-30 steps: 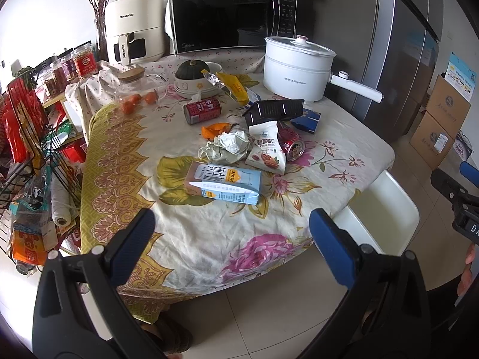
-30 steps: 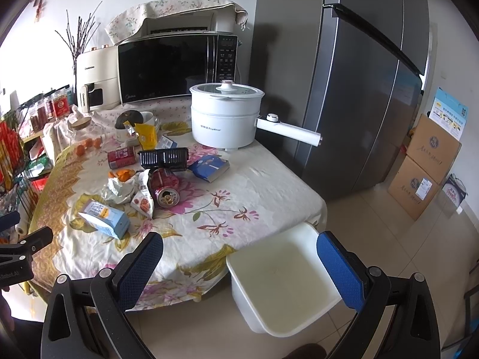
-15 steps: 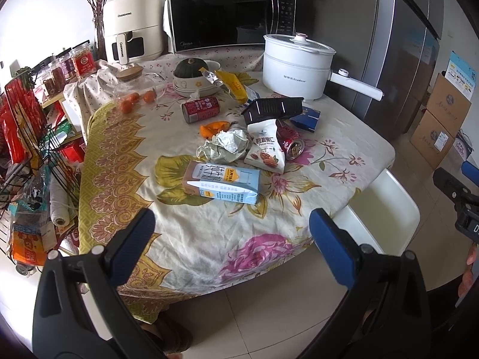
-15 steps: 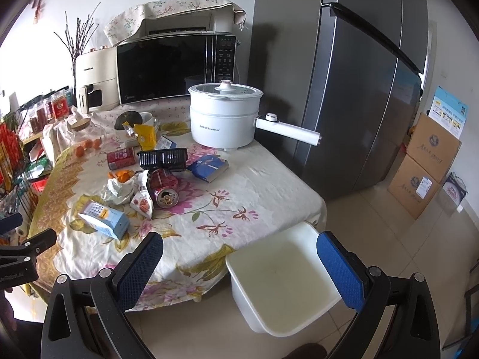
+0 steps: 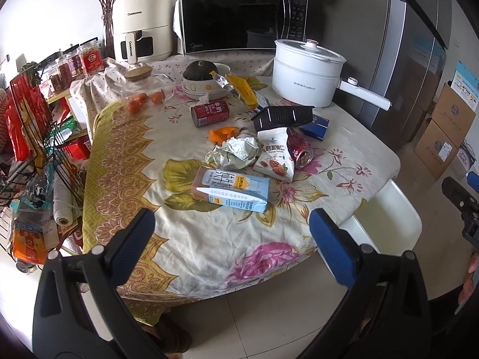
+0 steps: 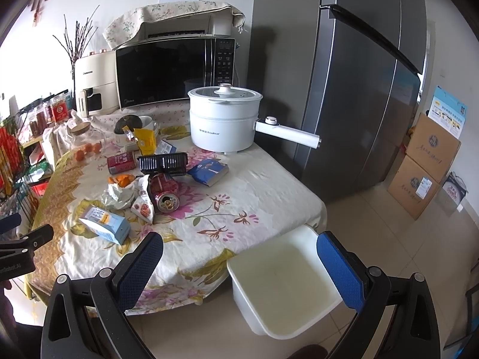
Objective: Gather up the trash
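Trash lies on the floral tablecloth [image 5: 191, 239]: a blue milk carton [image 5: 232, 190] [image 6: 104, 224], crumpled paper [image 5: 236, 151], a snack bag [image 5: 274, 157], a crushed red can [image 5: 299, 149] [image 6: 164, 193], another red can [image 5: 209, 113], orange peel [image 5: 223, 133] and a black plastic tray [image 5: 281, 116]. A white bin [image 6: 284, 281] [image 5: 386, 224] stands on the floor at the table's near right corner. My left gripper [image 5: 232, 236] is open, near the table's front edge. My right gripper [image 6: 239, 260] is open above the bin's edge.
At the back stand a white electric pot [image 5: 305, 76], a microwave [image 5: 242, 21], an air fryer [image 5: 140, 27] and a bowl with a squash [image 5: 203, 80]. A wire rack [image 5: 33, 149] is at left. A grey fridge [image 6: 368, 89] and cardboard boxes [image 6: 425, 167] are at right.
Both views have shifted only slightly. Both grippers stay open, and nothing on the table has moved.
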`<state>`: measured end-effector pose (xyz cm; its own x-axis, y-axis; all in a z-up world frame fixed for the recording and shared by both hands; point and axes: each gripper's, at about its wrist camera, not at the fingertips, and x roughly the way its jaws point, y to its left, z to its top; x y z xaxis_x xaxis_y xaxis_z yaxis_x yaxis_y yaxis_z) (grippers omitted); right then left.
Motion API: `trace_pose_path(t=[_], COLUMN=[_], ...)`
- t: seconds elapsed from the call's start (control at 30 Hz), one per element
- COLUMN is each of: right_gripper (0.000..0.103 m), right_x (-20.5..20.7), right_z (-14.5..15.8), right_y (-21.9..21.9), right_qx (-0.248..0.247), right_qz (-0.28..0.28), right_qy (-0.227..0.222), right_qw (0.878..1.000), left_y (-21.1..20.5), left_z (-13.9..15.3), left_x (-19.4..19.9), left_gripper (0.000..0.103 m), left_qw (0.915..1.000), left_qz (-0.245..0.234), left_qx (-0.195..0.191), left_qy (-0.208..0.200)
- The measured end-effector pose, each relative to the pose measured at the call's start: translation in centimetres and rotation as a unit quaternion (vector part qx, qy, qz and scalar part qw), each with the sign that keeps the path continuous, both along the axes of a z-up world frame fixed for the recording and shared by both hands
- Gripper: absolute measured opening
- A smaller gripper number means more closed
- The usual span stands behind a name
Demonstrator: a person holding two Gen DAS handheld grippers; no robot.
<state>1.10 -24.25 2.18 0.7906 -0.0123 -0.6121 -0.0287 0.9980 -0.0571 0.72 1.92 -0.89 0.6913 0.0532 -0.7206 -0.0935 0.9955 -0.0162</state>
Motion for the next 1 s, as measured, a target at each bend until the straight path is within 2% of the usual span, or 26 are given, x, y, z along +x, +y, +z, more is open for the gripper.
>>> trace_pose_path(t=[0.3, 0.77, 0.83, 1.0], right_gripper=[0.103, 0.103, 0.103, 0.103], right_x=[1.0, 4.1, 5.0, 8.1], right_z=[1.0, 2.7, 2.8, 2.3], right_y=[0.4, 1.5, 1.7, 2.1], right_qx=[-0.013, -0.034, -0.033, -0.02], right_qz=[0.002, 0.021, 0.025, 0.037], right_qy=[0.008, 0.032, 0.039, 0.073], right_qw=[1.0, 0.999, 0.998, 0.996], left_y=[0.7, 1.0, 1.2, 2.0], left_z=[0.2, 1.3, 1.0, -0.5], left_x=[1.3, 3.8, 4.4, 6.3], left_gripper=[0.102, 0.102, 0.102, 0.102], left_qw=[0.9999, 0.9994, 0.9993, 0.9969], left_qz=[0.01, -0.006, -0.01, -0.023], left_qx=[-0.007, -0.025, -0.021, -0.042], left_qy=[0.008, 0.022, 0.03, 0.062])
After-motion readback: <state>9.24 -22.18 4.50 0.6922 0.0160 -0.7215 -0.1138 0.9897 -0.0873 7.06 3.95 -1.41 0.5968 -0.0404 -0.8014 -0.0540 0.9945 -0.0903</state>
